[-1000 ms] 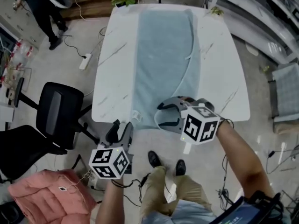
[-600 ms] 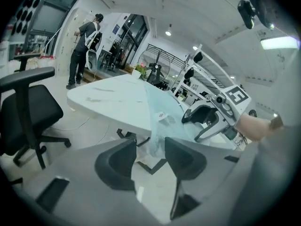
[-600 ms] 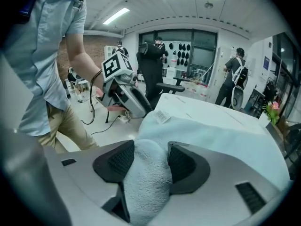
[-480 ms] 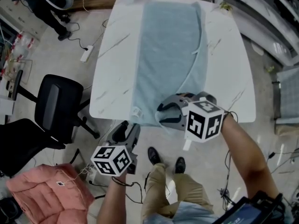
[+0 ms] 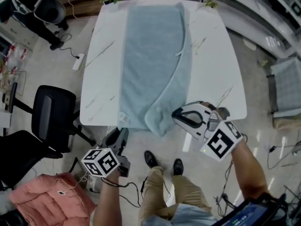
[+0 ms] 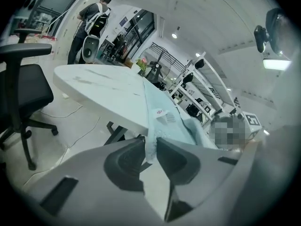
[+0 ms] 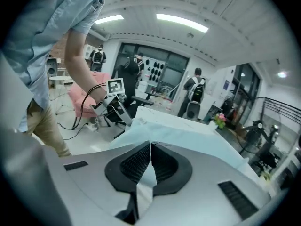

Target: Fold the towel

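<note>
Inspecting from the left: a pink cushion (image 5: 42,194) lies on the floor, and a black chair (image 5: 49,119) stands just beside the white table (image 5: 101,79). The pale blue towel (image 5: 150,55) lies lengthwise down the table's middle, its near end hanging over the near edge. The left gripper (image 5: 120,136) sits below that edge at the towel's near left corner. In the left gripper view I find its jaws have just been closing, and their tips now pinch the hanging hem. A white label (image 6: 162,115) is sewn to the towel just above that corner; it carries a red mark, and its print is too small for me to read. The left cube (image 5: 100,162) shows only black-and-white square markers, no legible writing. Moving right, the towel's near right portion is turned over along a slanting line towards the near edge. The right gripper (image 5: 175,115) is at the table's near edge, just right of the hanging end. Its jaws have just been closing and are pressed together on a thin fold of towel. The right cube (image 5: 221,142) likewise bears square markers only.
</note>
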### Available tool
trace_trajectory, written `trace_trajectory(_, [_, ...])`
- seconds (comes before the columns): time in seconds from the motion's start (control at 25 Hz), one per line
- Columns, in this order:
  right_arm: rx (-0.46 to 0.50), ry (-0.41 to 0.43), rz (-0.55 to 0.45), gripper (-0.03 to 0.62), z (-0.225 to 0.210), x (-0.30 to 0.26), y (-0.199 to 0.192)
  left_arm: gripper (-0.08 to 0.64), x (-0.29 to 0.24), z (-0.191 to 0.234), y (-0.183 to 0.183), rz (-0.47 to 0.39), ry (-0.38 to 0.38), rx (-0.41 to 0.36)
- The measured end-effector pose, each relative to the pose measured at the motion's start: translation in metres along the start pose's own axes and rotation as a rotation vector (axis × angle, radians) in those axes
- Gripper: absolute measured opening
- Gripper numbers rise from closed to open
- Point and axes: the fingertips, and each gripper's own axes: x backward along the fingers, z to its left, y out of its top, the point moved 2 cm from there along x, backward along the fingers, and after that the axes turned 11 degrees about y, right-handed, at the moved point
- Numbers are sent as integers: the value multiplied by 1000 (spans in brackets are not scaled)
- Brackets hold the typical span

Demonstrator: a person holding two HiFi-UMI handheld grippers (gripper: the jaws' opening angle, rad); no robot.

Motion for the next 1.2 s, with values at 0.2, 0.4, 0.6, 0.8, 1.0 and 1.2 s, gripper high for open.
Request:
trace_trajectory(0.2, [-174,-138,46,17,42,53,-50,77,1,1,4,-8,7,2])
trace_trajectory(0.4, [-191,-102,38,76,43,41,-28,78,3,0,3,-7,14,-2])
trace_trajectory(0.6, [-70,37,45,133,18,-14,13,61,1,-6,2,-4,13,-11])
trace_trajectory(0.8, [-20,184,99,167,5,-64,17,43,0,-7,0,0,-2,-2])
trace_trajectory(1.0, [-6,276,136,187,4,-91,11,38,1,-6,0,15,-22,-11])
trace_trajectory(1.2, [-39,328,152,193,3,-107,4,37,0,-4,-1,29,-27,-32])
